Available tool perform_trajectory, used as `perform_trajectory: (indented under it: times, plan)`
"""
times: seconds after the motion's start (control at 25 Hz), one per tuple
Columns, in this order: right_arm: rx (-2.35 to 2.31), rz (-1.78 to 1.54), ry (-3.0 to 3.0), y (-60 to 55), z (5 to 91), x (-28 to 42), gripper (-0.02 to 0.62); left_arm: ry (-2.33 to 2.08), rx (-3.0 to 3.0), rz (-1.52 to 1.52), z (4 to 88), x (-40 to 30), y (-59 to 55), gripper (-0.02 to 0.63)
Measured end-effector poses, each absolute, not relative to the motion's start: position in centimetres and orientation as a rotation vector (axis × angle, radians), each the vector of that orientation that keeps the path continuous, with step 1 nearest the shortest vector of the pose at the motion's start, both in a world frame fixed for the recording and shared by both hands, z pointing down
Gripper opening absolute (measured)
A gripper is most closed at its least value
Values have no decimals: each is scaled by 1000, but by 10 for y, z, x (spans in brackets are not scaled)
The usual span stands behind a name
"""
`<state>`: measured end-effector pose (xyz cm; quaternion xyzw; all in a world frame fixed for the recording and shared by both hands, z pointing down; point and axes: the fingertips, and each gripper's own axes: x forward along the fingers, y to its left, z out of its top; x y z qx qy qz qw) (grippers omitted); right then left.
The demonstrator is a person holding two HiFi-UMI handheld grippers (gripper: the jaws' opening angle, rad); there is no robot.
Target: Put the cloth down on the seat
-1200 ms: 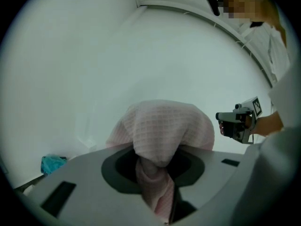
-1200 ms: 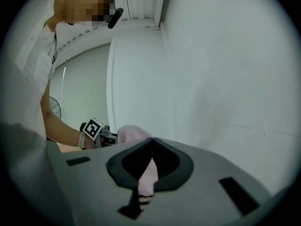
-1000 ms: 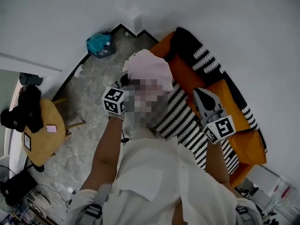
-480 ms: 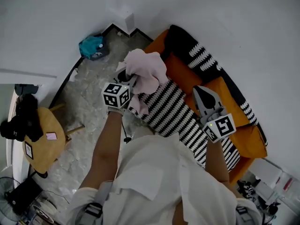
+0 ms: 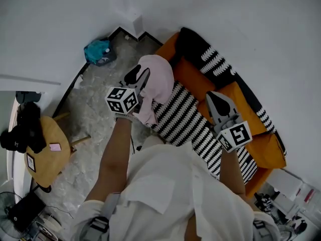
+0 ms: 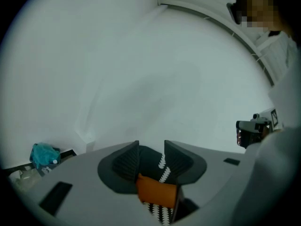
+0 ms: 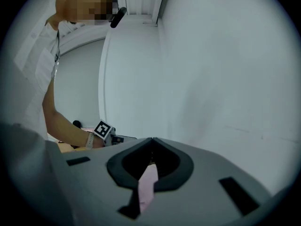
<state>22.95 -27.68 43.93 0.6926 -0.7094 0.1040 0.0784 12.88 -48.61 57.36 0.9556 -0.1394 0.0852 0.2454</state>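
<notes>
- Jaws of your left gripper point(image 5: 137, 77) stand apart, with nothing between them.
- Your right gripper point(image 5: 211, 98) has its jaws closed together, gripping nothing, above the orange sofa point(image 5: 198, 79).
- The crumpled pale pink cloth point(image 5: 160, 77) is just beside your left gripper, over the near end of the black-and-white striped seat point(image 5: 185, 122); whether it rests there, you cannot tell.

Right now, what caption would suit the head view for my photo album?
Pink cloth beside the open left gripper, at the edge of the striped orange sofa; right gripper shut.
</notes>
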Motion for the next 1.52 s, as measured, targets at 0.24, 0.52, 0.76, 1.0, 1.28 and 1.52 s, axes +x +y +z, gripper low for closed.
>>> perform_trajectory:
  times: [0.24, 0.52, 0.76, 1.0, 1.28, 1.52]
  plan:
    - [2080, 287, -2128, -269, 432, 227, 11, -338, 2650, 135, 534, 132, -475, 168]
    - [2118, 253, -2120, -256, 422, 230, 11, -279, 2731, 48, 484, 130, -452, 154]
    - [2160, 206, -2113, -244, 410, 233, 11, -223, 2831, -14, 438, 125, -425, 111]
    - [2214, 165, -2088, -227, 398, 238, 11, -159, 2920, -51, 404, 114, -397, 69]
    - [2286, 134, -2022, -198, 391, 252, 11, -91, 3004, -19, 385, 102, -364, 16]
    - [2308, 94, -1958, -185, 386, 259, 9, -78, 2978, -13, 387, 97, -350, 15]
